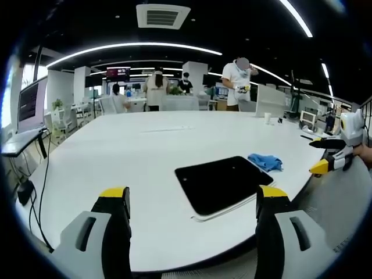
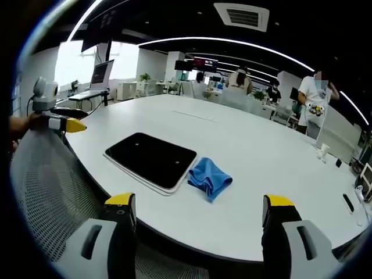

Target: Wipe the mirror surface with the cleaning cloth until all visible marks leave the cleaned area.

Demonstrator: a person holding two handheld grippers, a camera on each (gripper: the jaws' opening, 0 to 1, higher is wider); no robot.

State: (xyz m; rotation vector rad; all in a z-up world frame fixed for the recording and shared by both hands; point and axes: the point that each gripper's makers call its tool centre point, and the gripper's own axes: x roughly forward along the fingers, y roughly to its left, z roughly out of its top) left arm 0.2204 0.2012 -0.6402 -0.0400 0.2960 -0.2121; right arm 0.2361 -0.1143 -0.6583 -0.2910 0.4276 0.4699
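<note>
- Your left gripper (image 1: 192, 203) fills the near edge of the left gripper view, jaws spread wide with nothing between them; your right gripper (image 2: 197, 212) in the right gripper view stands the same, parted and empty
- Ahead of both runs the big white table (image 1: 145, 145); it curves away from your jaws, and a grey mesh chair back (image 2: 52, 192) sits just left of your right gripper
- On the table lies the mirror (image 1: 224, 183), a dark flat panel with a pale rim; it is just ahead of your left gripper, toward its right jaw; from your right gripper it lies ahead and left
- Beside the mirror's far corner rests the cleaning cloth (image 2: 209, 177), blue and crumpled, touching or nearly touching the rim; it sits straight ahead of your right gripper, between its jaws' lines
- Far beyond, people (image 1: 238, 84) stand at desks
</note>
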